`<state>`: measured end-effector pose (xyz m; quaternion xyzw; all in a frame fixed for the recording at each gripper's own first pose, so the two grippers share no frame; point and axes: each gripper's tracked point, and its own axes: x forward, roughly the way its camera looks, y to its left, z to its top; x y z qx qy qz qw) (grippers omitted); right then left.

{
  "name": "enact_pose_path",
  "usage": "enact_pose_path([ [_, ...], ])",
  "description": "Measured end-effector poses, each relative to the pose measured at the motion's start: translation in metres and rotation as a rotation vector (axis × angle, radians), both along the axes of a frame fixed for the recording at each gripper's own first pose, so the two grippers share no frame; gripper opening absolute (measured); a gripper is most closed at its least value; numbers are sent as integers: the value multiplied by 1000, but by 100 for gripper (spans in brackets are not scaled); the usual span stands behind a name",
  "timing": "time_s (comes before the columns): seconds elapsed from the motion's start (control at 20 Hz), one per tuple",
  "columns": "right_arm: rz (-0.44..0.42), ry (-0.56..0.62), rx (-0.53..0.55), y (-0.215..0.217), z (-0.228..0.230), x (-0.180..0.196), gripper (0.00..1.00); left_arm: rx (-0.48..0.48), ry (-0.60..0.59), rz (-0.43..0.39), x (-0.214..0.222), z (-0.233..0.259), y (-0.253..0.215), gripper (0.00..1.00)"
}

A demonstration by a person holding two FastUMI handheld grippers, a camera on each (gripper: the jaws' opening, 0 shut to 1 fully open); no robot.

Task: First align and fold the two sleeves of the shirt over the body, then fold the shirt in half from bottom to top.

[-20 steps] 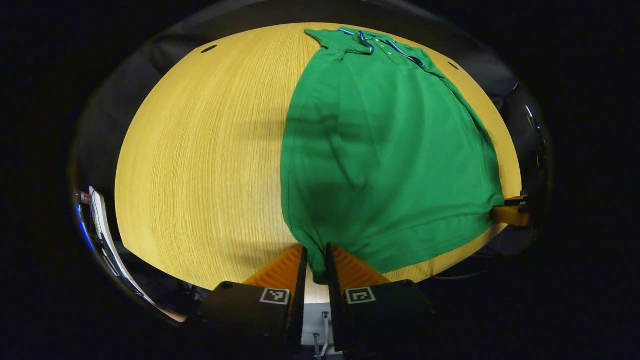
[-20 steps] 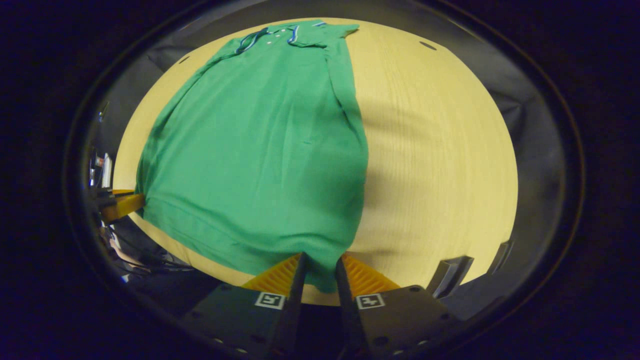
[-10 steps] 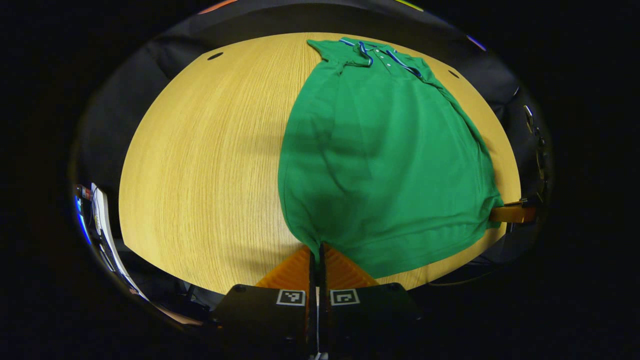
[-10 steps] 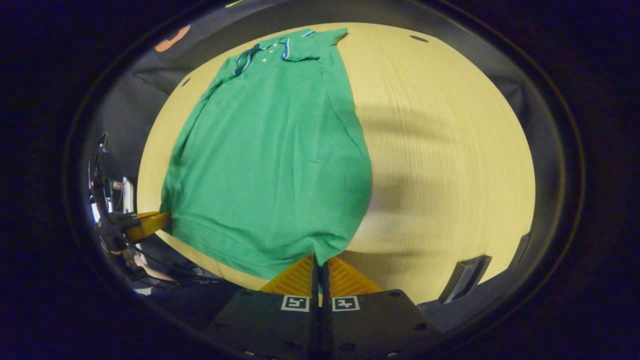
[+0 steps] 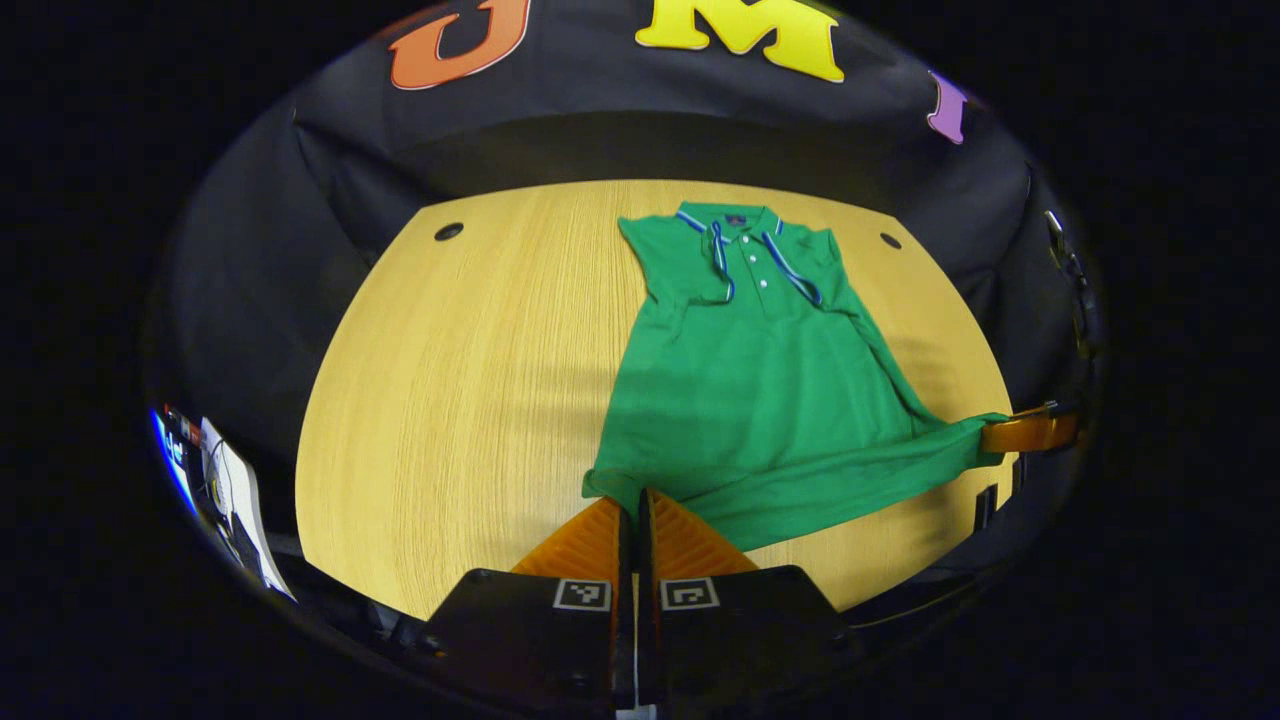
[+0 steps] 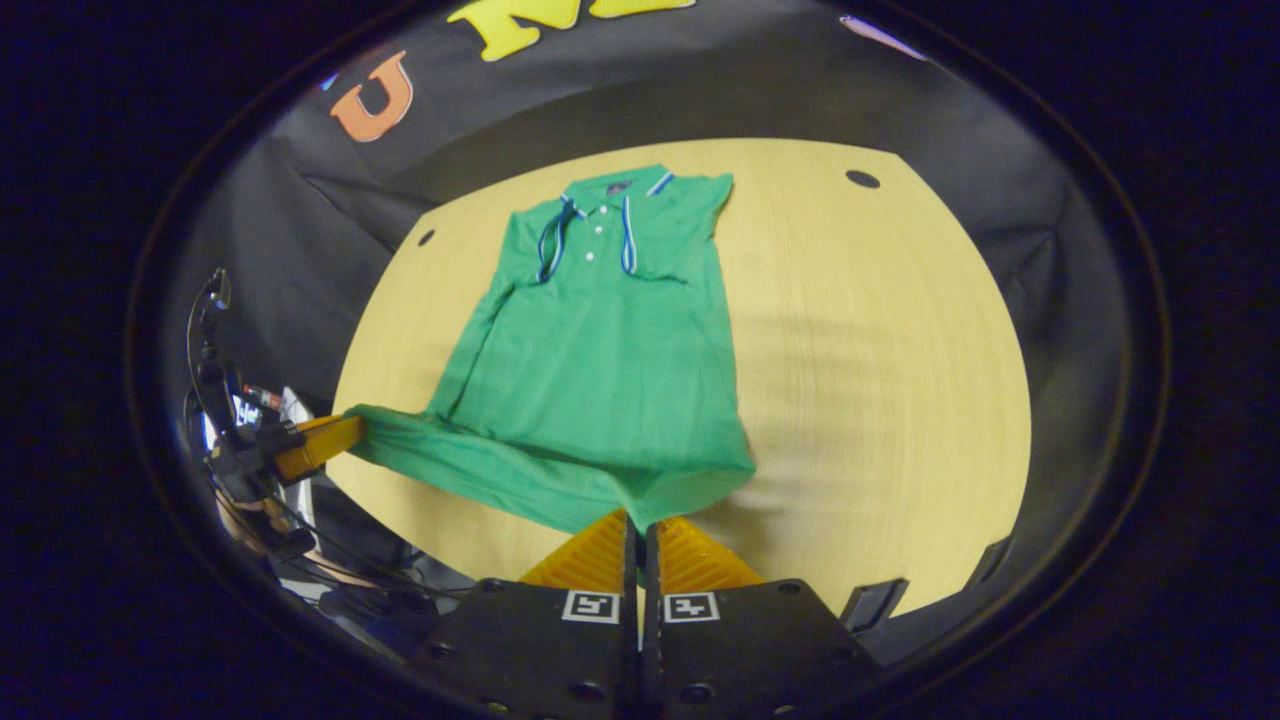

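Wooden table (image 5: 450, 380) carries the green shirt (image 5: 760, 390) at frame centre, sleeves folded in, collar toward the top, hem raised off the surface; left gripper (image 5: 630, 500) and right gripper (image 6: 640, 520) each pinch closed on one hem corner.

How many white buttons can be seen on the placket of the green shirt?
3, in a row down the placket of the green shirt, below the collar. More may be hidden.
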<state>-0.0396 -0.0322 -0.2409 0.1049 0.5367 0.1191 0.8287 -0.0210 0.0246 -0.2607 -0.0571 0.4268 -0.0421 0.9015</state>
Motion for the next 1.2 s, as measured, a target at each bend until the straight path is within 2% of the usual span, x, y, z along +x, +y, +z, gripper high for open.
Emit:
enact_pose_path([
  [0.3, -35, -130, -16, -14, 40, 72, 2, 18, -113, 7, 62, 29, 1, 4],
  [0.55, -48, -181, -33, -16, 39, 130, 1, 61, -272, -13, 148, 46, -3, 4],
  [0.65, -62, -192, -7, -10, 35, 166, 1, 1, -310, 21, 191, 50, -13, 4],
  [0.7, -63, -201, 3, -8, 33, 182, 1, -2, -317, 37, 208, 49, -12, 4],
  [0.85, -74, -292, -52, -16, 31, 269, 1, -24, -337, 95, 279, 43, -6, 4],
  [0.95, -98, -304, -43, -20, 28, 309, 1, -10, -336, 102, 312, 32, -2, 4],
  [1.15, -143, -305, 12, -18, 1, 378, 1, 13, -329, 124, 353, -5, 7, 6],
  [1.2, -147, -294, 39, -12, -7, 388, 2, 32, -312, 128, 357, -15, 10, 12],
])
